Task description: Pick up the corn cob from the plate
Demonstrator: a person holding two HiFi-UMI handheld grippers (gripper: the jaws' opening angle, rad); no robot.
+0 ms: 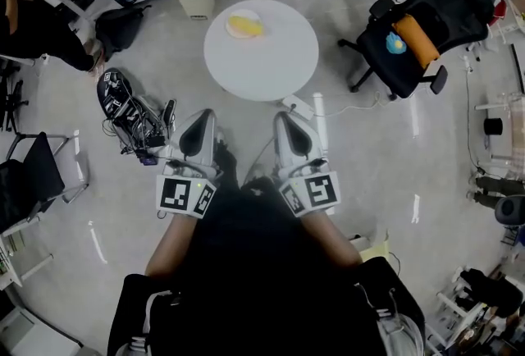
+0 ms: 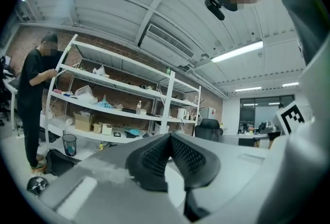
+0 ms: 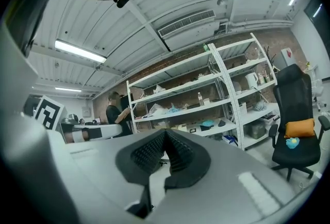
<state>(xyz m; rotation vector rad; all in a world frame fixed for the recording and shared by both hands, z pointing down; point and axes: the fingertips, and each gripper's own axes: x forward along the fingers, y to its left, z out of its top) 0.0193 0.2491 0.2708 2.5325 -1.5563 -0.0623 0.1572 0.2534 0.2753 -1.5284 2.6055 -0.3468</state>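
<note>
- At the far left, in the left gripper view, we see a person standing at a white shelf rack with an arm raised to it.
- Our left claw sits low in the head view and points level. Its jaws are closed tip to tip with nothing between them, and it is short of the worktop's near edge.
- Ahead of both claws stands the round white worktop. A plate sits near its far edge, and the yellow corn cob lies on that plate, well apart from either claw.
- Our right claw is beside the left one, also level, with its jaws pressed together and empty.
- At the right stands a black office chair with an orange cushion resting on it.
</note>
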